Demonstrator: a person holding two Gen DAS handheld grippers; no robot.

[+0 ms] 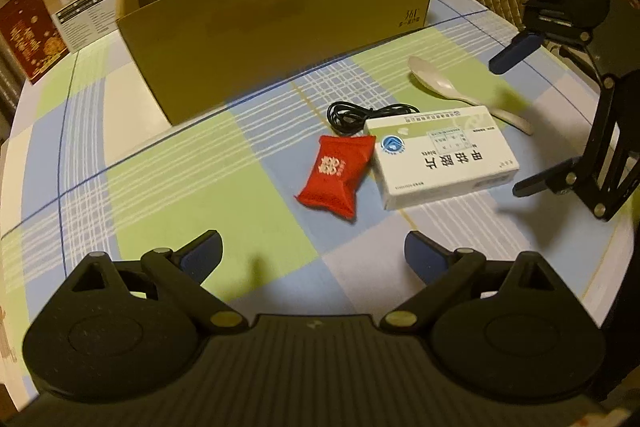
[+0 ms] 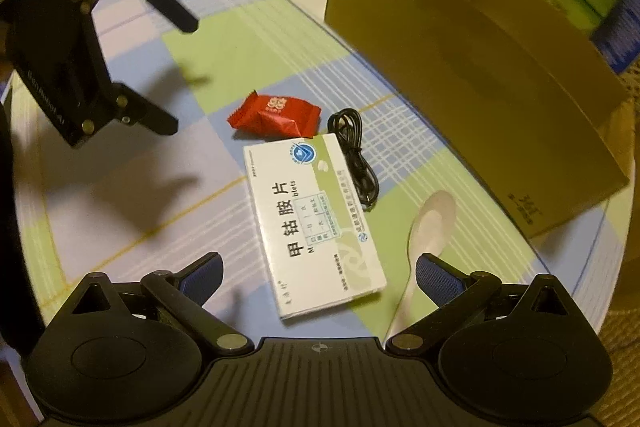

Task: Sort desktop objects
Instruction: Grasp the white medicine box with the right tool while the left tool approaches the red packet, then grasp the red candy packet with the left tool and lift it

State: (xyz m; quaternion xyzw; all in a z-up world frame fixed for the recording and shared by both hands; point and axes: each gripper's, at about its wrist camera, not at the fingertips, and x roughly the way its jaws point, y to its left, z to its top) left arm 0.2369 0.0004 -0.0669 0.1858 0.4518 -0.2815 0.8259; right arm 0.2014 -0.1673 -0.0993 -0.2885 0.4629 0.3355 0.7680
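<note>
Both your grippers hang over the checked surface (image 1: 168,179) with nothing in them.

Your left gripper (image 1: 313,257) has its fingers (image 1: 202,255) spread wide, and so does your right gripper (image 2: 319,275). The red candy pack (image 1: 334,175), white pill box (image 1: 440,155), black cable (image 1: 356,115) and white spoon (image 1: 452,87) lie close together, at 12 to 1 o'clock from your left gripper. The open cardboard box (image 1: 280,15) stands behind them at 12 o'clock.
</note>
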